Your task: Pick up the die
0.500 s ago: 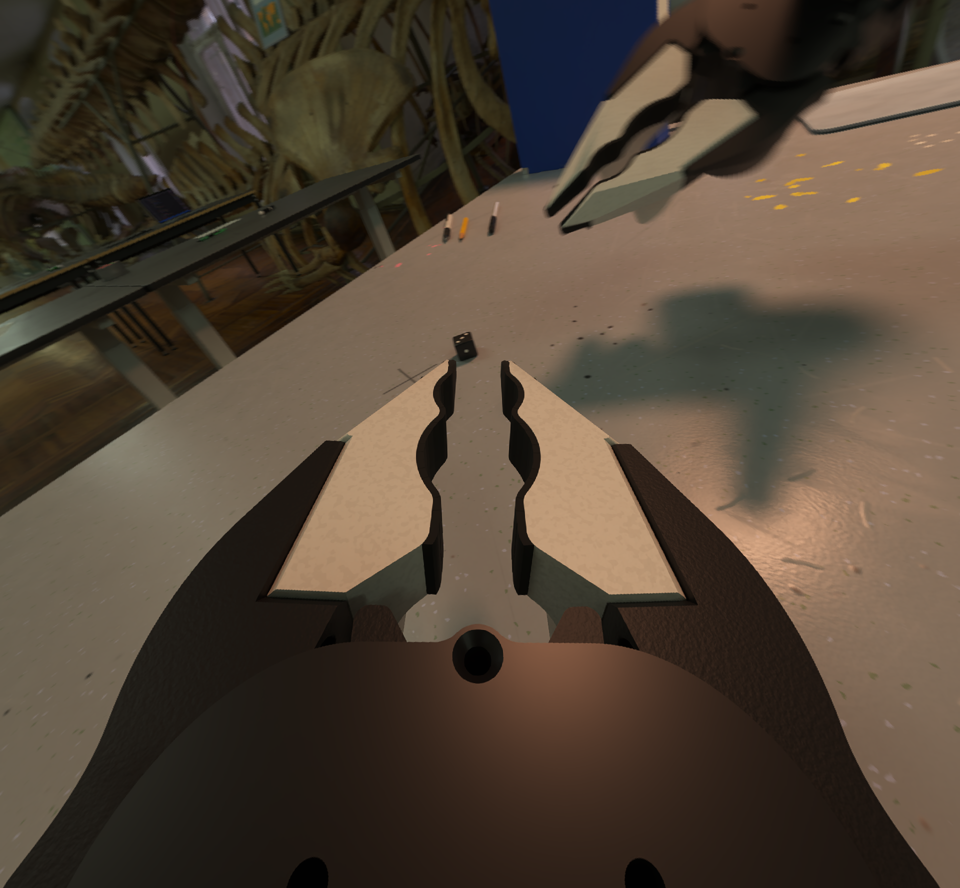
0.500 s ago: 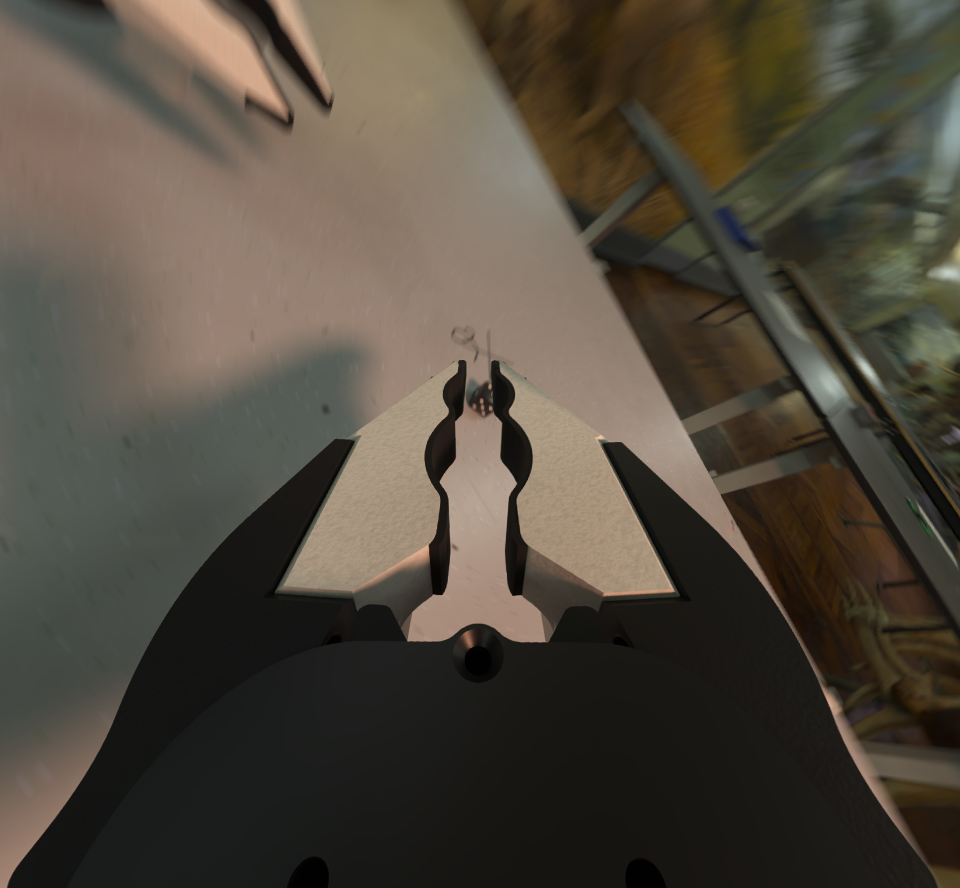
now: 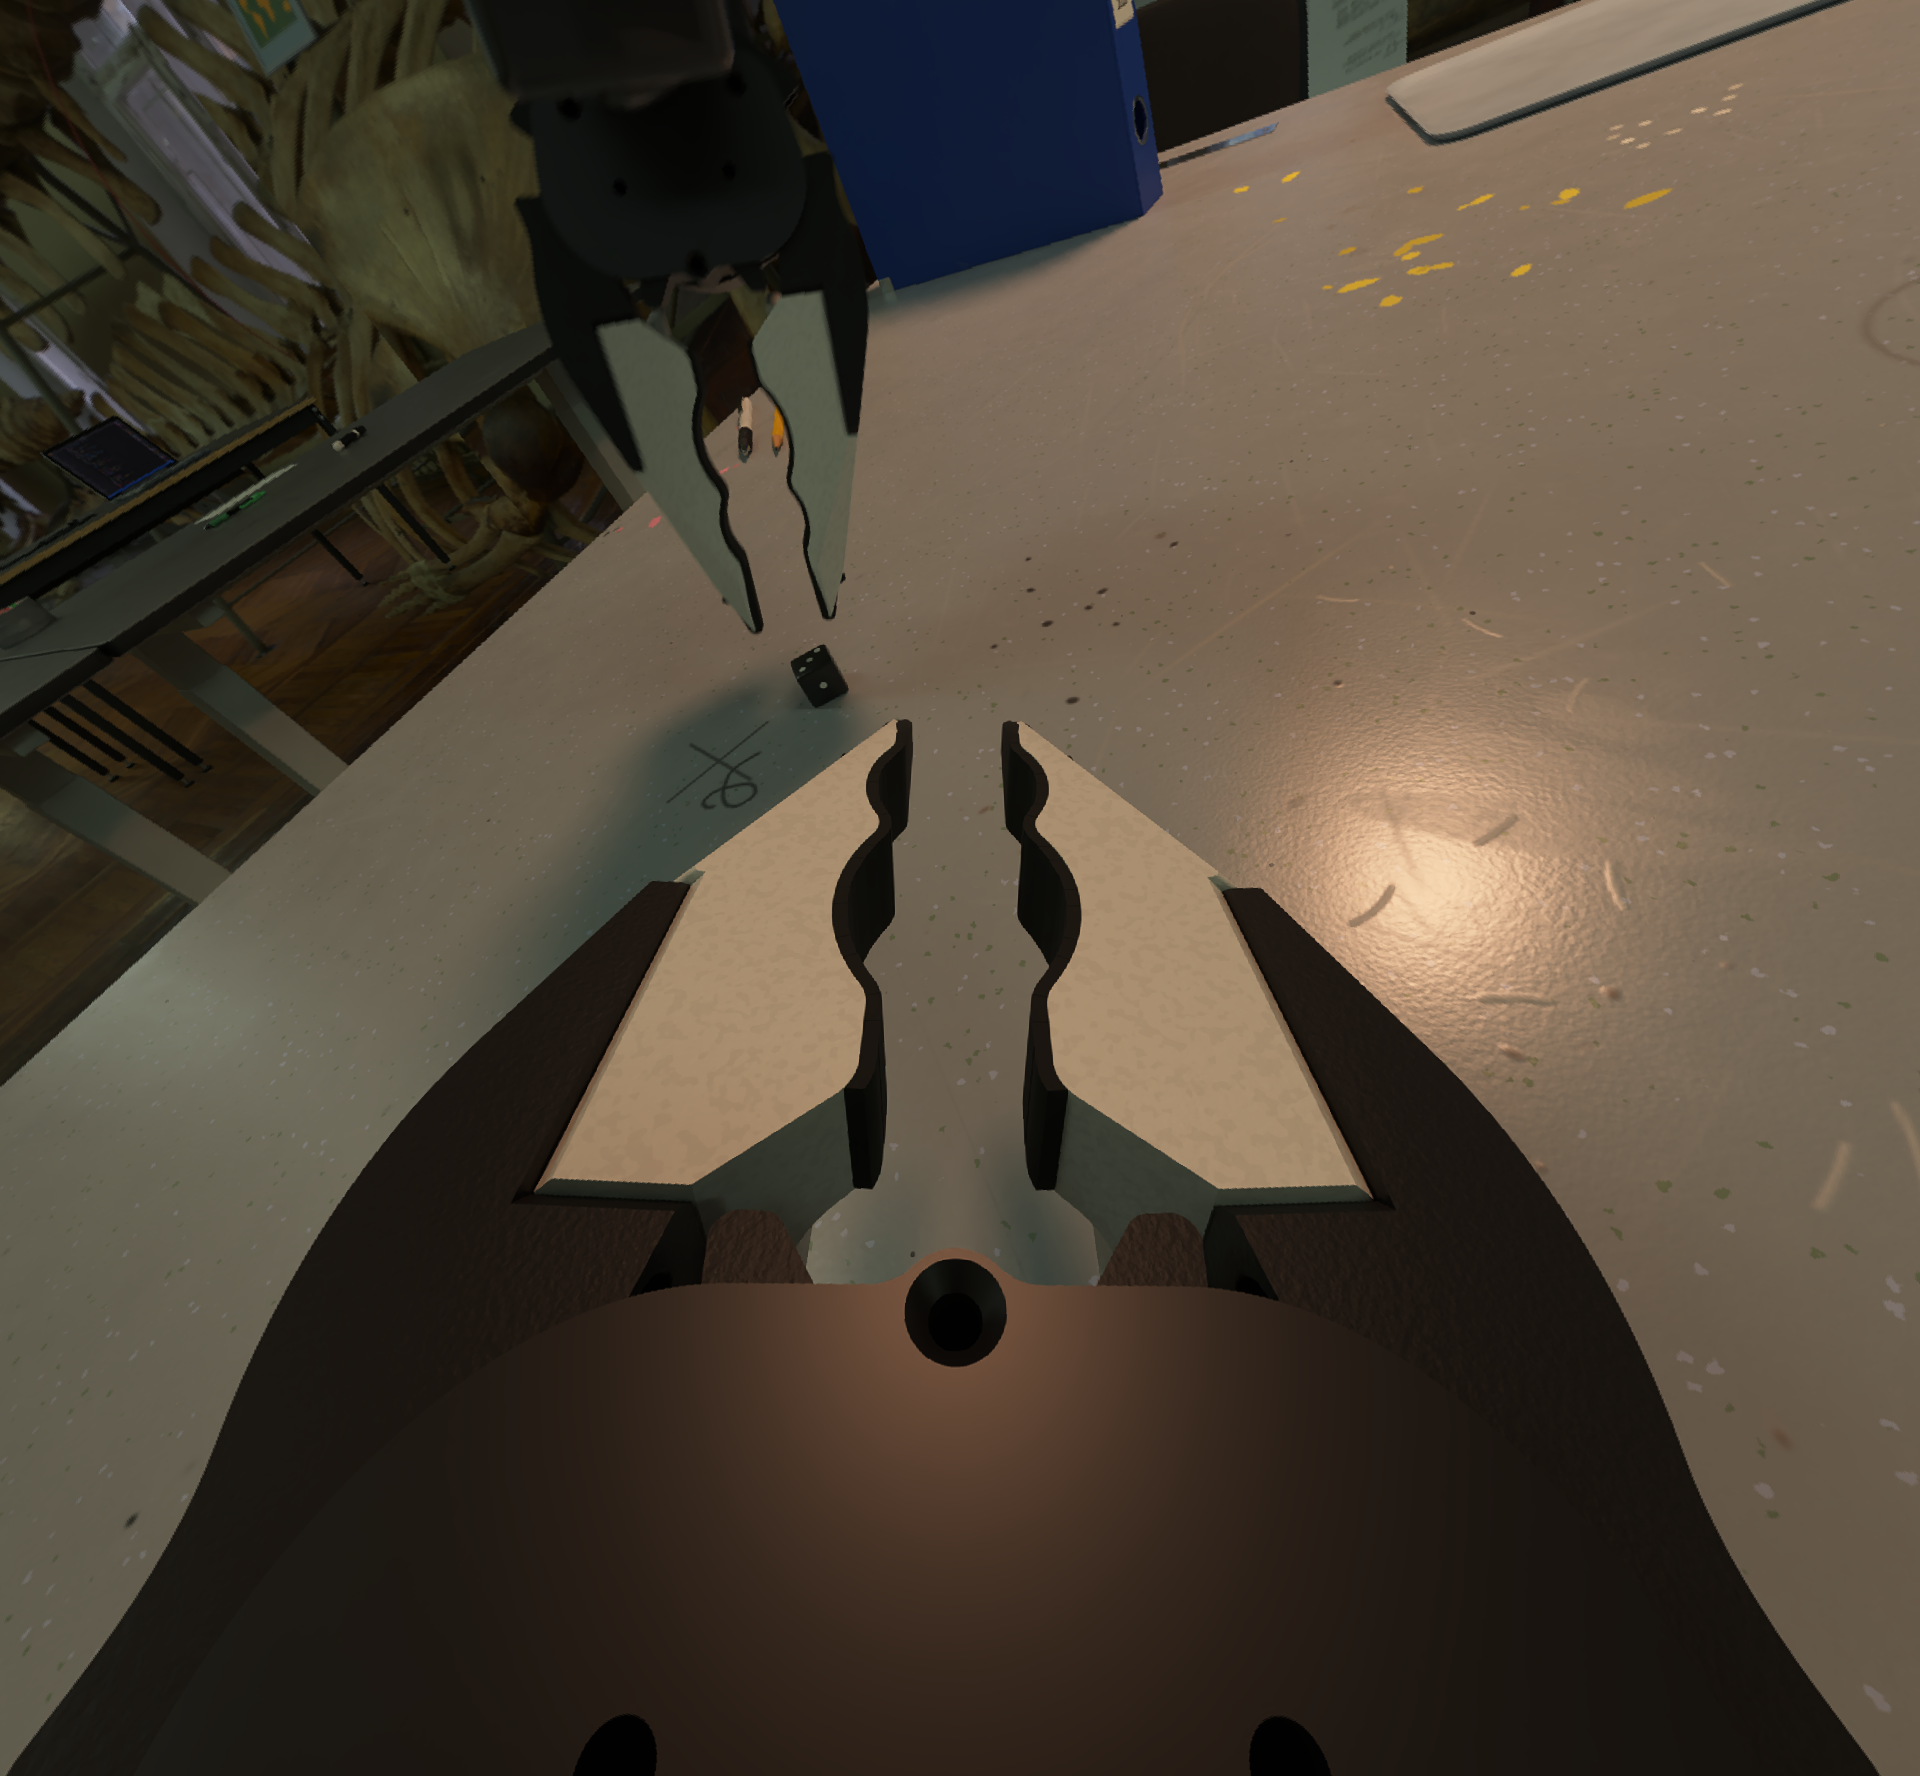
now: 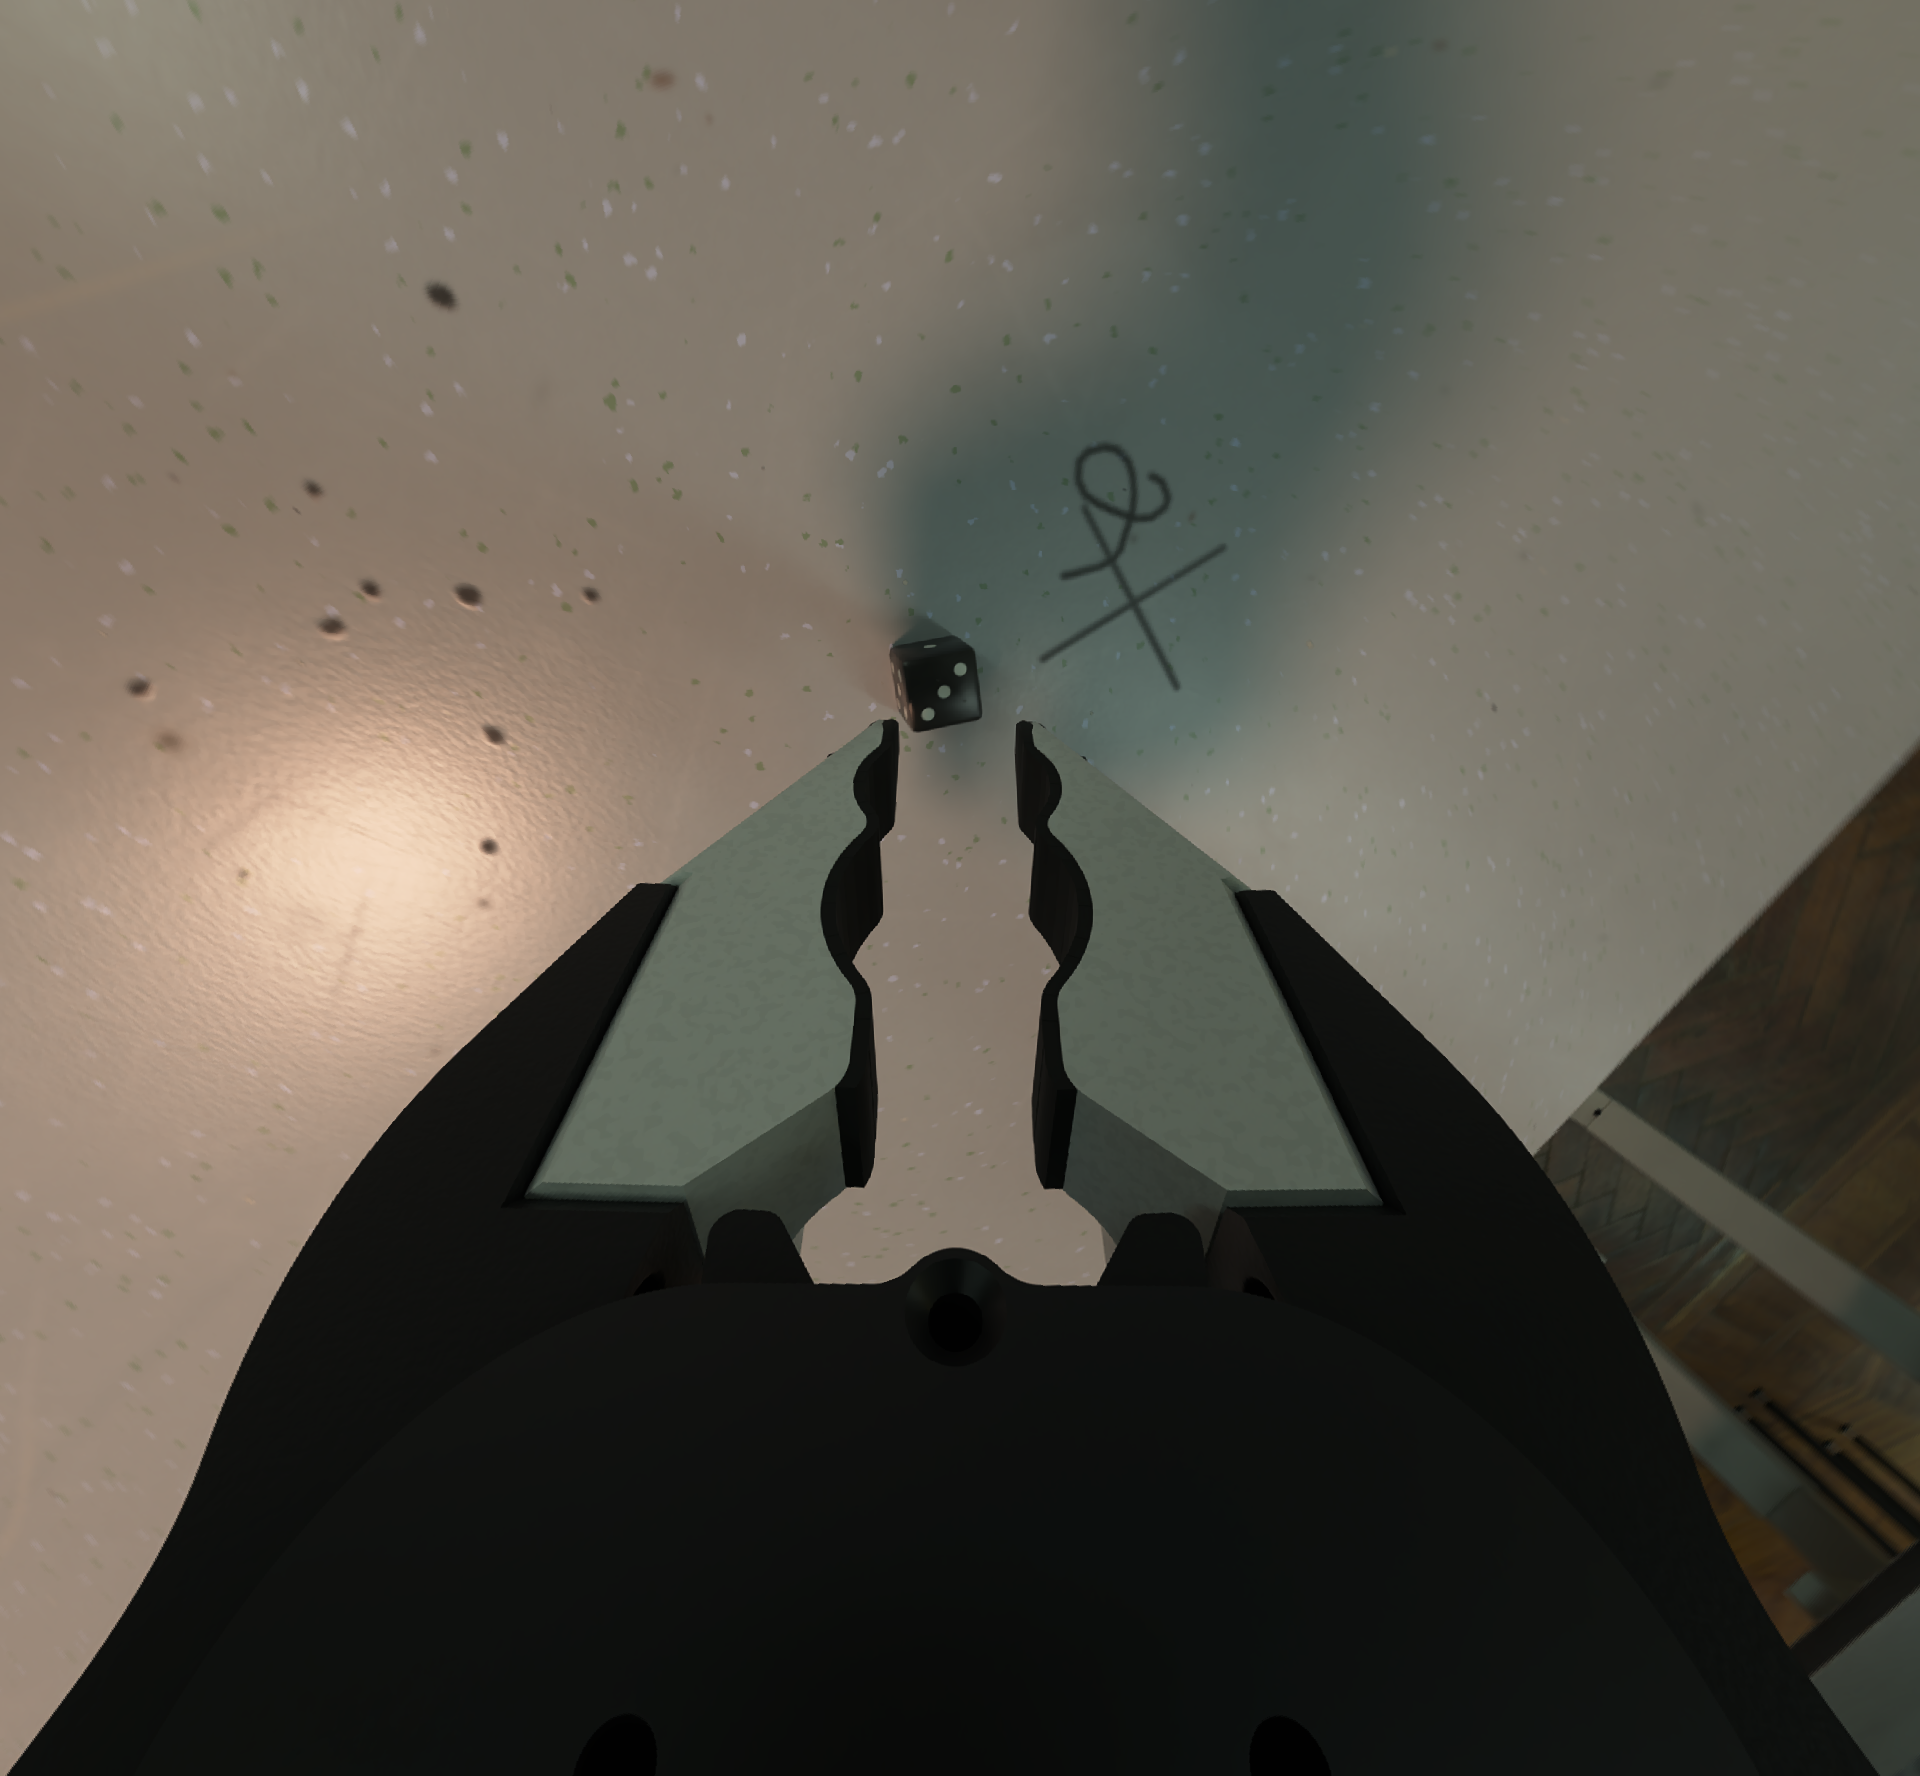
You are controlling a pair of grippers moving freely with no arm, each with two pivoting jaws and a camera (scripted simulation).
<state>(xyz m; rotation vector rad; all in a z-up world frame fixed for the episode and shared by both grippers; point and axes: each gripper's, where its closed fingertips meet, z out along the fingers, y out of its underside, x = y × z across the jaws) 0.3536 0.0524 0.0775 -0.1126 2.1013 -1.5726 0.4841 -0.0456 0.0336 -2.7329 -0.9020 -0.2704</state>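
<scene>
- Die (image 4: 935,684): a small black cube with white pips, resting on the speckled grey table (image 3: 1351,583), just past the tips of the right gripper (image 4: 953,737) and slightly toward its left finger, touching neither; the face toward that gripper shows 3 pips.
- Scribble (image 4: 1127,563): a thin black pen mark on the table just right of the die as the right gripper sees it, lying in that gripper's shadow.
- Right gripper: black-bodied, pointing steeply down at the tabletop, its 2 pale fingers spread apart with bare table between them, gripping nothing.
- Left gripper (image 3: 954,739): brown-bodied, low over the table, its 2 fingers also parted and empty; the die (image 3: 819,675) sits ahead of its tips and a little to their left, with the right gripper (image 3: 790,614) hanging directly above the die.
- Blue binder (image 3: 935,43): upright at the far edge, beyond both grippers.
- Yellow flecks (image 3: 1434,246): scattered on the table far ahead to the left gripper's right.
</scene>
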